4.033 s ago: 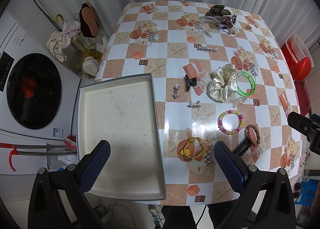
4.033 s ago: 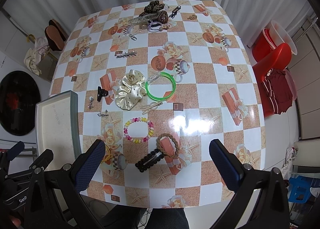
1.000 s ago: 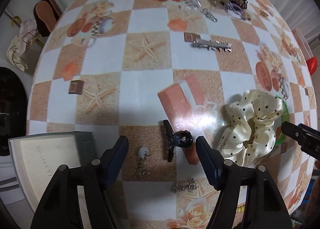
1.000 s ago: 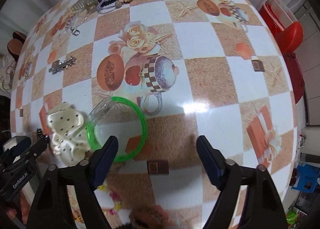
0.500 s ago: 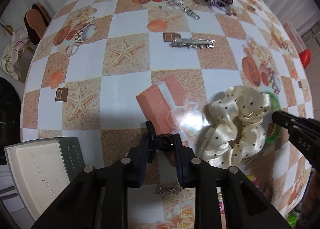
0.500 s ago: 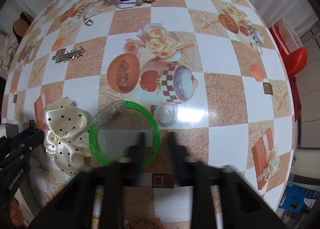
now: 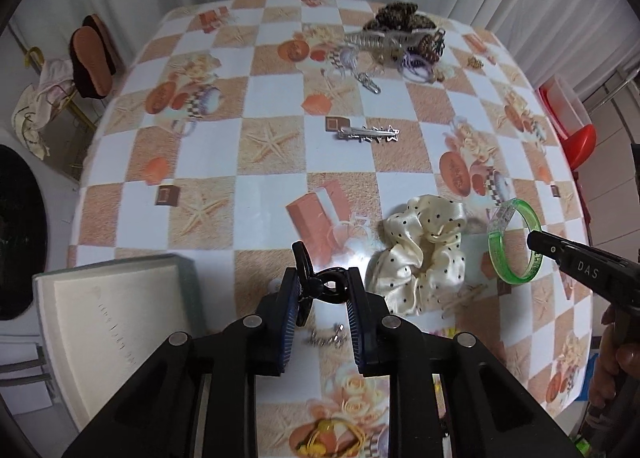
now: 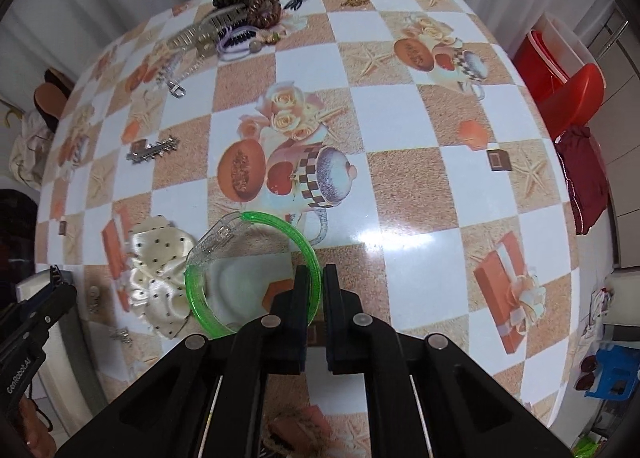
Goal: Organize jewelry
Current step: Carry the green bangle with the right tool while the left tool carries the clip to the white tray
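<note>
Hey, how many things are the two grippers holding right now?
2. The left gripper pinches a small black hair clip just above the table; the right gripper is shut on the near rim of the green bangle.

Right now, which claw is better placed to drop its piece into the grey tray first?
Left. The left claw, gripping the black hair clip, is right beside the grey tray; the right claw has the green bangle farther away.
</note>
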Motion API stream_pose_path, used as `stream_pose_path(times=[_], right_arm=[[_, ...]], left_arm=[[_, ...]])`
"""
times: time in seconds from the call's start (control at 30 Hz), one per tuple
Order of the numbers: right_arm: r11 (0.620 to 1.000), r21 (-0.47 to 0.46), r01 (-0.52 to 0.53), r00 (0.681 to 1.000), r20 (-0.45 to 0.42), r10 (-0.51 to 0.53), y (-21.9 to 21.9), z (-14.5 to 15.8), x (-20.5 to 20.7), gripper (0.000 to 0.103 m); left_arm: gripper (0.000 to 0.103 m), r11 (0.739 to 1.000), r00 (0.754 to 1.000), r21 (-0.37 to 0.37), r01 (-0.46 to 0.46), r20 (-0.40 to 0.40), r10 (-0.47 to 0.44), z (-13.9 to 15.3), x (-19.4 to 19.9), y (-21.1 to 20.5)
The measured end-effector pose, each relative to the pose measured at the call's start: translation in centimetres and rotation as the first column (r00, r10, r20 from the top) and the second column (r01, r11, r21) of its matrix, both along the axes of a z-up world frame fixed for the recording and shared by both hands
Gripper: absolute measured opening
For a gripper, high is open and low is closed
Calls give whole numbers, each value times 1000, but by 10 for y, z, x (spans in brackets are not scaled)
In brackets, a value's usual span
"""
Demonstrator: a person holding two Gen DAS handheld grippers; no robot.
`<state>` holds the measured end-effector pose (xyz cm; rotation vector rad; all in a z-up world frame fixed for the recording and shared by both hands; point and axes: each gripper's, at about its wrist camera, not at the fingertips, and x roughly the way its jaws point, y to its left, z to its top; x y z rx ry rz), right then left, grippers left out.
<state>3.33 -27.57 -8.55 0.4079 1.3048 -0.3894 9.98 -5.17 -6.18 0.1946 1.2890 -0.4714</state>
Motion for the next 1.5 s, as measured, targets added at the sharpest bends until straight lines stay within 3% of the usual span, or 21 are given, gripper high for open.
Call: stream_pose_path(times=[0.27,0.47,0.93,1.27,1.5], right_arm=[[1000,7,-11,1000,24,11,9,29,-25,7],[998,23,-51,998,30,51,35,41,-21,7],[962,73,-262,964,60,258,155,50,13,7],[896,104,-433,901,82,426,259,27,55,7],[869,116,-481,877,70,476,300,-2,82,7]], left_arm=[[28,998,998,-40,-56,15,57,25,-17,45],[28,994,994,-38,-107,16,108,30,-29,79],[28,961,961,4,-278,-10,278,12,-49,179],[28,933,935,55,-355,10,355,-20,-46,226],[28,918,922,89,-386,35,385,-43,-36,240]])
